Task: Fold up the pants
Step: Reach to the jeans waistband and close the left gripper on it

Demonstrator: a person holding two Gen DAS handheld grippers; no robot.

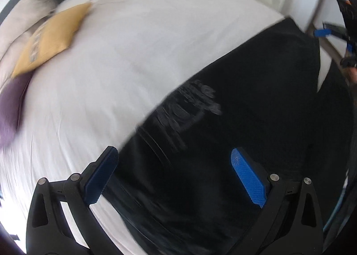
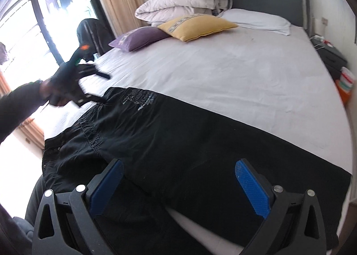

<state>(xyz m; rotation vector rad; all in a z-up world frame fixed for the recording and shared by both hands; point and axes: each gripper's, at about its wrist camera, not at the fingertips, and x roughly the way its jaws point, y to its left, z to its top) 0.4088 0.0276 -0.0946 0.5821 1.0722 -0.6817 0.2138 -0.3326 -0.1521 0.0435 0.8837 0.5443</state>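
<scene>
Black pants [image 2: 183,134] with a grey print near the waist lie flat across the near edge of the white bed [image 2: 234,72]. They also show in the left wrist view [image 1: 234,134], which is blurred. My left gripper [image 1: 174,154] is open and empty, hovering over the waist end of the pants. It also shows in the right wrist view [image 2: 98,87], open, at the far corner of the waistband. My right gripper [image 2: 178,168] is open and empty above the middle of the pants. It shows at the right edge of the left wrist view [image 1: 334,39].
A yellow pillow [image 2: 196,26], a purple pillow [image 2: 138,37], a white pillow [image 2: 256,20] and a folded duvet [image 2: 183,0] lie at the head of the bed. A dark nightstand [image 2: 330,56] and an orange-and-white bin [image 2: 344,83] stand on the right. A window [image 2: 22,32] is on the left.
</scene>
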